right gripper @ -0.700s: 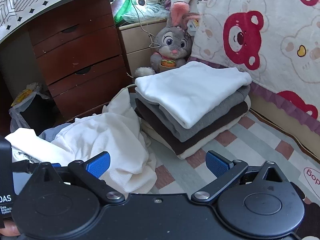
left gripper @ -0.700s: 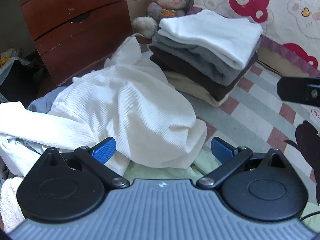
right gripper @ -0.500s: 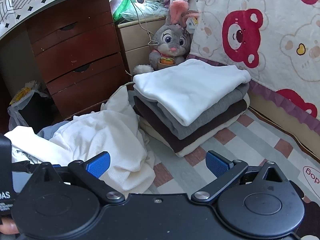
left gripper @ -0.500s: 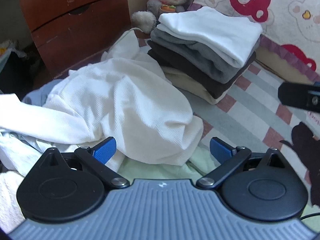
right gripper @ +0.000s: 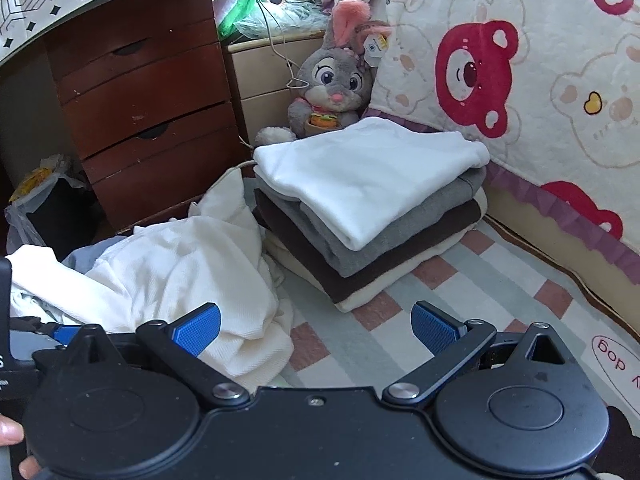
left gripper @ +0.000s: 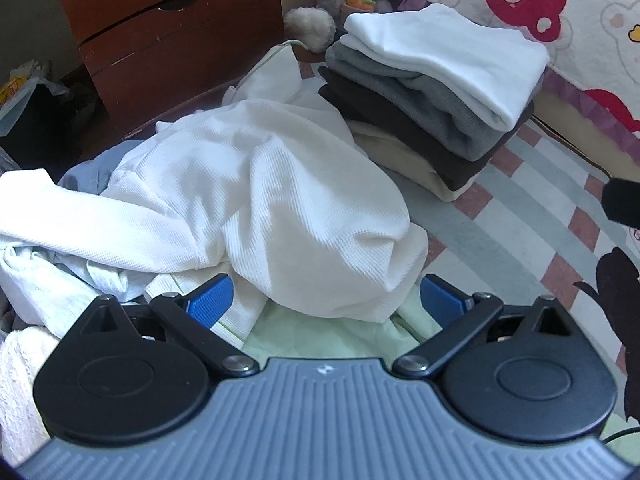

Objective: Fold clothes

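Four garments sit folded in a stack [right gripper: 372, 204] on the striped mat, but the crumpled white top [left gripper: 256, 208] and the heap under it remain, and my left tool [left gripper: 326, 300] and right tool [right gripper: 316, 328] gape empty.

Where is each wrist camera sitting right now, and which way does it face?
Left wrist: behind the open left tool, angled down at the crumpled white ribbed garment; the right tool's black edge shows.
Right wrist: behind the open right tool, facing the grey plush rabbit; fingertips show lower left.
Shared: the folded stack of white, grey, brown and cream clothes.
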A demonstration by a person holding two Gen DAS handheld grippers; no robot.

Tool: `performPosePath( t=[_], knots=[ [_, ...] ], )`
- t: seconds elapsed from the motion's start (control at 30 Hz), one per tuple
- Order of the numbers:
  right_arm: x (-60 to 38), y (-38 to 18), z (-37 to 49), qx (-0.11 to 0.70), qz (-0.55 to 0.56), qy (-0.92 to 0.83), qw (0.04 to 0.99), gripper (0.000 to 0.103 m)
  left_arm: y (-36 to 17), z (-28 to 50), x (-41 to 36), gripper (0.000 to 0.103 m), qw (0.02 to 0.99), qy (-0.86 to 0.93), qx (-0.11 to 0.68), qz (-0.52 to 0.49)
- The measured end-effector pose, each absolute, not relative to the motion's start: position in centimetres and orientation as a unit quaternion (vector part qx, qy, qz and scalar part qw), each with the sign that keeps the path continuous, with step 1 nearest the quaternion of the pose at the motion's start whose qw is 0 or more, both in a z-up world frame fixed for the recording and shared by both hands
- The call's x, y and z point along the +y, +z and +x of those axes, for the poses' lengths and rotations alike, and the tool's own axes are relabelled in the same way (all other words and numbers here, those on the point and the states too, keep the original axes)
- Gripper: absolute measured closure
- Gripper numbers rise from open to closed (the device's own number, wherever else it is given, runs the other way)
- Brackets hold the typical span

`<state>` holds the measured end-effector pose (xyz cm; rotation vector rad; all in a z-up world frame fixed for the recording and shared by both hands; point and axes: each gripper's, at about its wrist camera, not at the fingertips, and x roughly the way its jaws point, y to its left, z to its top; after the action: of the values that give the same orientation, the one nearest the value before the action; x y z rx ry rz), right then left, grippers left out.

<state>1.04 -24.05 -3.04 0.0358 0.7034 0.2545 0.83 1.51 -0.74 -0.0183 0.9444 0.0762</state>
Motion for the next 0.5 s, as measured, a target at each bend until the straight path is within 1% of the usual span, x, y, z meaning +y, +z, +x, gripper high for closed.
performPosePath(
  t=[0.5],
  knots=[
    [-24.04, -3.51, 0.99, 0.352, 0.017, 0.123, 0.928, 0.000, -0.84, 0.67, 0.98, 0.001, 0.886, 0.024, 0.464, -0.001]
  ],
)
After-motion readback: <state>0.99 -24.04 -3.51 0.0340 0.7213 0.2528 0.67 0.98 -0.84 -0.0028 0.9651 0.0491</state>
